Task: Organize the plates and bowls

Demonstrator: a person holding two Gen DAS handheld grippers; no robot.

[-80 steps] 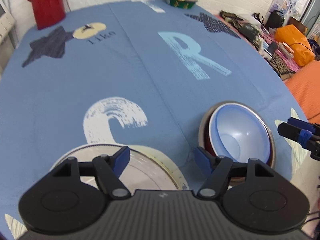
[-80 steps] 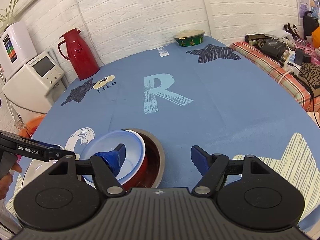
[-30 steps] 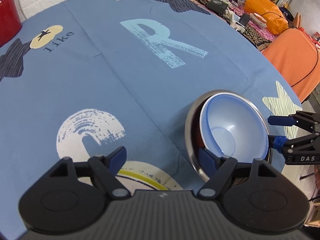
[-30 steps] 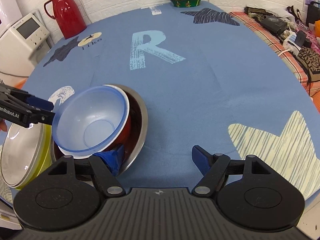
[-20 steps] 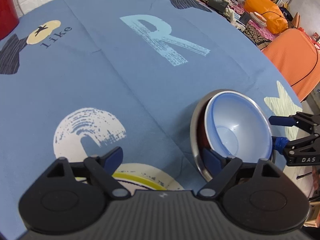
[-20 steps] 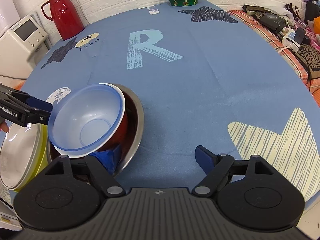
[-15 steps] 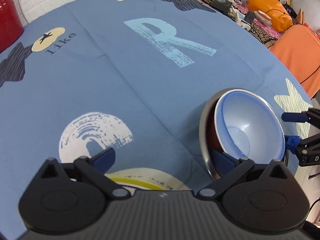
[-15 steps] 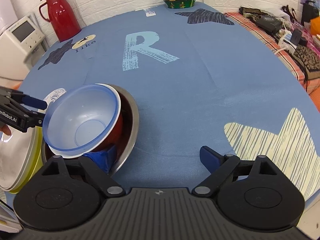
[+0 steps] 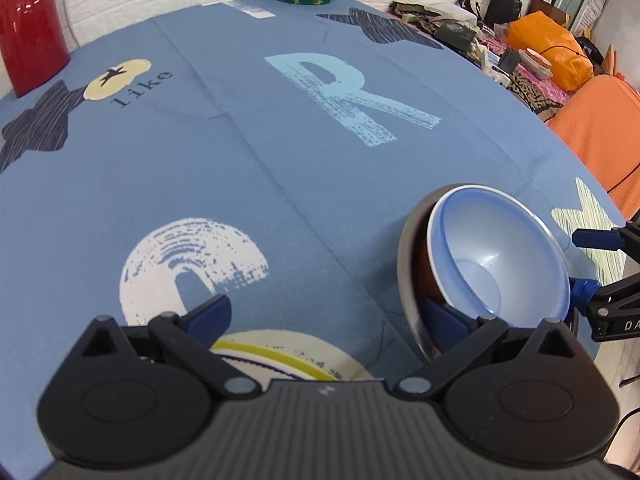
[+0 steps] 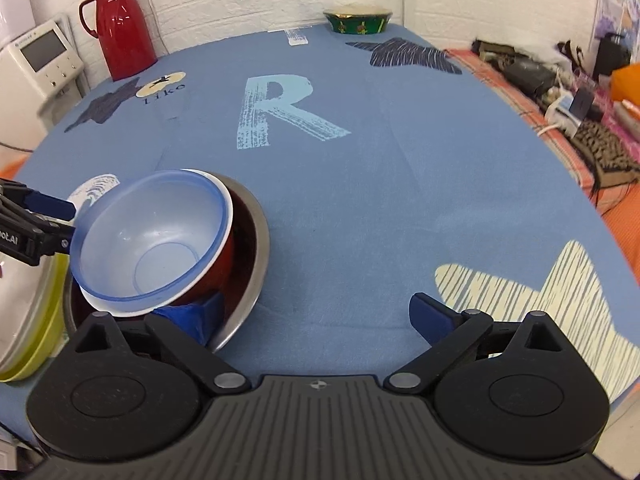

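A stack of nested bowls sits near the table's front edge: a steel bowl (image 10: 253, 240) holds a red bowl (image 10: 219, 265), and a pale blue bowl (image 10: 160, 236) lies tilted in that. My right gripper (image 10: 316, 318) is open; its left fingertip (image 10: 200, 314) reaches inside the steel bowl, under the red one. My left gripper (image 9: 324, 316) is open above a stack of plates (image 9: 280, 354) with a yellow rim; its right fingertip (image 9: 440, 316) is at the steel bowl's (image 9: 406, 256) near wall. In the right wrist view the plates (image 10: 28, 320) lie left of the bowls.
A blue printed cloth (image 10: 380, 168) covers the round table. A red thermos (image 10: 122, 24) and a green bowl (image 10: 358, 18) stand at the far edge. A white appliance (image 10: 38, 62) is off the table's left; clutter and an orange bag (image 9: 560, 54) lie beyond its right side.
Both grippers have spread their fingers wider and tilted up slightly. The bowl stack and the plates have stayed in place.
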